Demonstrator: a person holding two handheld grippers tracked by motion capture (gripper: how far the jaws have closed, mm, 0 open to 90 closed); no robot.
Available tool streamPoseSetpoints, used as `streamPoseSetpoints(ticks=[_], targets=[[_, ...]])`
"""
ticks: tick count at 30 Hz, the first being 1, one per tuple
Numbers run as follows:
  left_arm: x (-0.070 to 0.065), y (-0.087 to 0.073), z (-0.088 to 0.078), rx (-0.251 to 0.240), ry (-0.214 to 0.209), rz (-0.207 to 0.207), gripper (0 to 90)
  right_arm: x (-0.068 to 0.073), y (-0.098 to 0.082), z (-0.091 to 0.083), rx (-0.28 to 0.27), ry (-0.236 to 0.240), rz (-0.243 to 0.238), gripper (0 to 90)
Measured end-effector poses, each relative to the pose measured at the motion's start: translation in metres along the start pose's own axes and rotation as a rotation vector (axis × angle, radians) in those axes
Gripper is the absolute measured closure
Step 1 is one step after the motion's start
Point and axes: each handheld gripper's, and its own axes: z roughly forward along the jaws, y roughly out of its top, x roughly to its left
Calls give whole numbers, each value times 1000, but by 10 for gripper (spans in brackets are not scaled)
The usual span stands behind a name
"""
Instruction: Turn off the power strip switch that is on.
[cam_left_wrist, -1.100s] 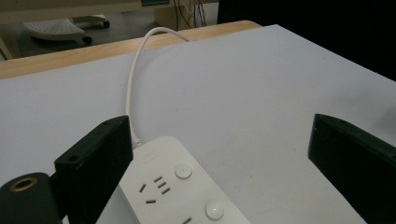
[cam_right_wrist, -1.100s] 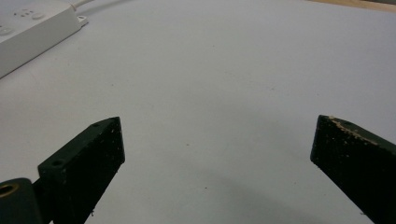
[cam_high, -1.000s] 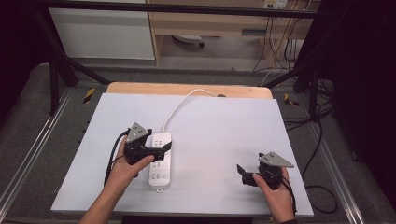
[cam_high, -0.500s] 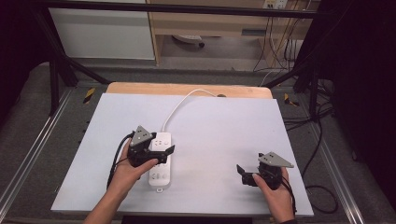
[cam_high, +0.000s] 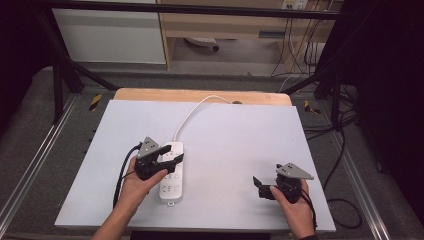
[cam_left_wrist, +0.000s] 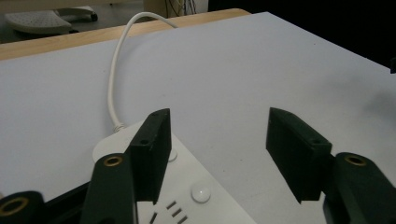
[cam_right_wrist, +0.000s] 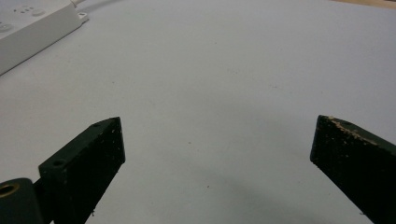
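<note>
A white power strip (cam_high: 171, 176) lies on the grey board left of centre, and its white cable (cam_high: 192, 112) curves off toward the far edge. My left gripper (cam_high: 171, 153) stands open over the strip's far end. In the left gripper view the left gripper (cam_left_wrist: 217, 126) has one jaw above the power strip (cam_left_wrist: 201, 198) near the cable (cam_left_wrist: 114, 79) and the other jaw over bare board. My right gripper (cam_high: 258, 183) stands open low over the board at the front right, nothing between its jaws. In the right gripper view the right gripper (cam_right_wrist: 219, 135) faces the power strip (cam_right_wrist: 28, 28).
The grey board (cam_high: 240, 140) lies on a wooden table (cam_high: 150, 94) whose edge shows at the back. Black frame bars (cam_high: 65, 70) and floor cables (cam_high: 330, 130) flank the table. A shelf unit (cam_high: 225, 25) stands beyond it.
My left gripper has shifted slightly right and nearer, so its jaws now reach over the strip's far end. The right gripper has stayed in place.
</note>
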Motion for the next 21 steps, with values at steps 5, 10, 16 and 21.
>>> streamPoseSetpoints(ticks=[5, 10, 16, 21], targets=[[-1, -1, 1, 11, -5, 11, 487, 0, 0, 0, 0, -1, 2, 36], [-1, -2, 1, 10, 1, 14, 600, 0, 0, 0, 1, 0, -1, 36], [-1, -4, 4, 28, -14, 15, 713, 0, 0, 0, 2, 1, 0, 36], [-2, -6, 6, 40, -24, 13, 788, 0, 0, 0, 3, 1, 1, 36]])
